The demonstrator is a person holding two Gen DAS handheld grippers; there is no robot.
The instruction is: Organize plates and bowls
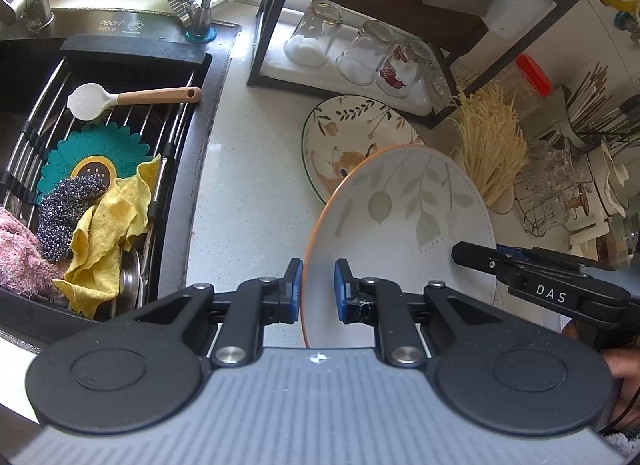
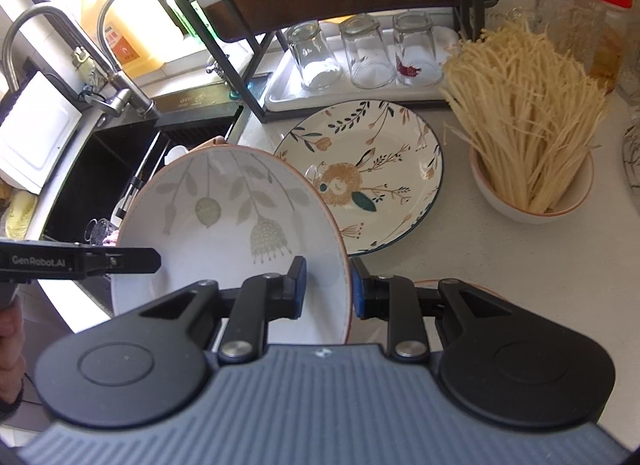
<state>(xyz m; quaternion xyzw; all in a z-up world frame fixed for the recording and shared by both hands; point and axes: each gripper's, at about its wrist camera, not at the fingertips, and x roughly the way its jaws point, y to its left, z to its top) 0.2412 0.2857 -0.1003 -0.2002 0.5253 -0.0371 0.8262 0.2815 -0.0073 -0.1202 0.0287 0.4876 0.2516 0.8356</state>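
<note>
The left gripper [image 1: 317, 289] is clamping the left rim of the leaf plate [image 1: 400, 225], one blue pad sitting on each side of the orange edge, so its fingers are closing on the plate and nothing else. The right gripper [image 2: 329, 289] is doing the same at the opposite rim of that plate [image 2: 224, 225], one finger lying inside the dish and the other outside the edge. Between the two grips the plate is hanging tilted above the tabletop [image 1: 248, 185], its pale leaf pattern facing up toward both cameras. Each gripper is showing in the other's view as a black bar reaching in from the side. Just behind the held plate, a second plate with a lion drawing [image 2: 372, 177] is lying flat on the tabletop, partly covered by the raised one. Beyond it a white tray [image 2: 280, 99] under a dark rack is carrying three upturned glasses [image 2: 366, 51]. To the right a bowl [image 2: 532, 201] is standing upright, full of pale straw-like sticks. To the left the sink [image 1: 208, 77] is holding a wire rack with a white spoon [image 1: 120, 99], a teal flower-shaped mat, a scourer and a yellow cloth [image 1: 108, 225].
</note>
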